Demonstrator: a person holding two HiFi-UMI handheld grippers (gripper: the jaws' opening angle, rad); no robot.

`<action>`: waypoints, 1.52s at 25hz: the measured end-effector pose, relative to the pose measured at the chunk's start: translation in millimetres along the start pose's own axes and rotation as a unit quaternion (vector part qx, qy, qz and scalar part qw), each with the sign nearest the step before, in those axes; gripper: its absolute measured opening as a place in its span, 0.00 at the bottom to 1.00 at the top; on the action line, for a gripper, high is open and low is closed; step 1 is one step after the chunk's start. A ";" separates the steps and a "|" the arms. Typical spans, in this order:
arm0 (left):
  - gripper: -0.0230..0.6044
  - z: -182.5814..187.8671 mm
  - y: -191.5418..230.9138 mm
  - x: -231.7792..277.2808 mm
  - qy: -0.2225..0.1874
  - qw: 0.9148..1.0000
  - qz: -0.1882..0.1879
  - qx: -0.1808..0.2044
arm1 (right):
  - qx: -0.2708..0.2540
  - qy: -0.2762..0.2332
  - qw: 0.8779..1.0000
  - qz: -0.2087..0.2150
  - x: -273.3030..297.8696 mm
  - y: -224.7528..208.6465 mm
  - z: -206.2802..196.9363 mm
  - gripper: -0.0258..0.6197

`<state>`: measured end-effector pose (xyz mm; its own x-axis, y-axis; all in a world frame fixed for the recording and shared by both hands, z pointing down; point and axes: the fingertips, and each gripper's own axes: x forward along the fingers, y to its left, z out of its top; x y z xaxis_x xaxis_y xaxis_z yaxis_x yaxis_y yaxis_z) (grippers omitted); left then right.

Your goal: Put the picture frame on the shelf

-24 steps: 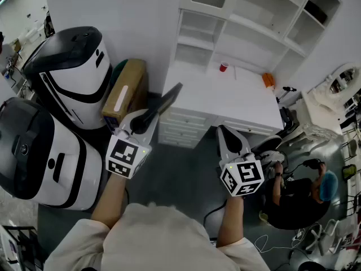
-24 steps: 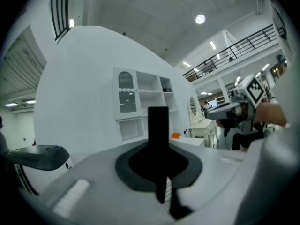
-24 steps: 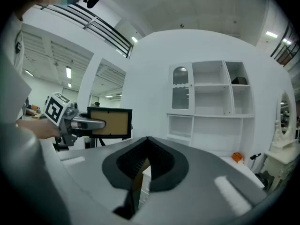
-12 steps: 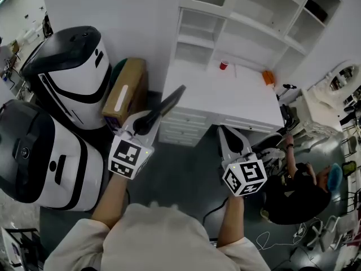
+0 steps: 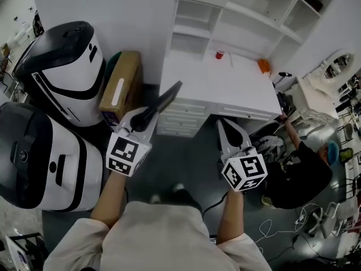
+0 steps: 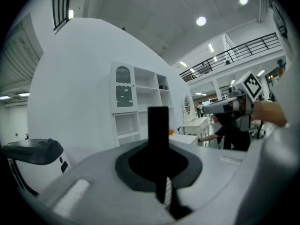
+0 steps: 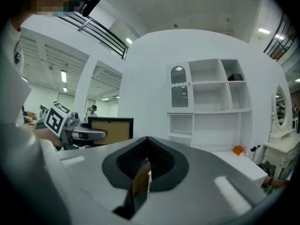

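Observation:
In the head view my left gripper [image 5: 150, 117] is shut on the picture frame [image 5: 168, 97], a dark flat frame seen edge-on that juts toward the white desk [image 5: 225, 97]. In the left gripper view the picture frame [image 6: 158, 125] stands as a black upright bar between the closed jaws. From the right gripper view the frame [image 7: 110, 128] shows a black border and a tan panel. My right gripper [image 5: 224, 126] hovers in front of the desk, shut, with nothing in it. The white shelf unit [image 5: 237, 21] rises behind the desk, its compartments mostly bare.
A red cup [image 5: 219, 55] and an orange object [image 5: 264, 65] sit on the desk. Two large white-and-black machines [image 5: 62, 72] and a cardboard box [image 5: 120, 89] stand at the left. A person in black [image 5: 299, 174] crouches at the desk's right end.
The view has drawn back a little from the desk. The person at the right has shifted closer to the desk. Both grippers keep their pose and the frame stays held.

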<state>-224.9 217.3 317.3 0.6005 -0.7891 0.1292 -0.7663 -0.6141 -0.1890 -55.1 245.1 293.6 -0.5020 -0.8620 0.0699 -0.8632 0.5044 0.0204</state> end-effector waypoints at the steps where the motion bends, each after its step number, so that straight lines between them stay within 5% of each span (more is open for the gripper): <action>1: 0.05 -0.2 0.6 0.4 -0.001 1.000 -0.001 0.000 | 0.003 -0.001 1.000 -0.001 0.3 -0.1 -0.4 0.05; 8: 0.05 -5.3 15.8 21.4 0.006 1.000 0.002 0.002 | 0.011 -0.002 1.000 0.004 22.4 -13.9 -5.4 0.05; 28: 0.05 9.4 48.0 177.2 0.001 1.000 -0.007 0.013 | -0.003 -0.028 0.999 -0.023 106.1 -150.5 -1.6 0.05; 38: 0.05 6.0 58.8 235.4 0.014 1.000 -0.009 0.010 | -0.002 0.002 0.999 -0.032 143.4 -198.8 -18.8 0.05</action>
<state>-127.3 -4.5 330.7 0.6069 -0.7785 0.1598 -0.7509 -0.6276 -0.2056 45.5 22.0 318.3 -0.4450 -0.8926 0.0724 -0.8936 0.4479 0.0291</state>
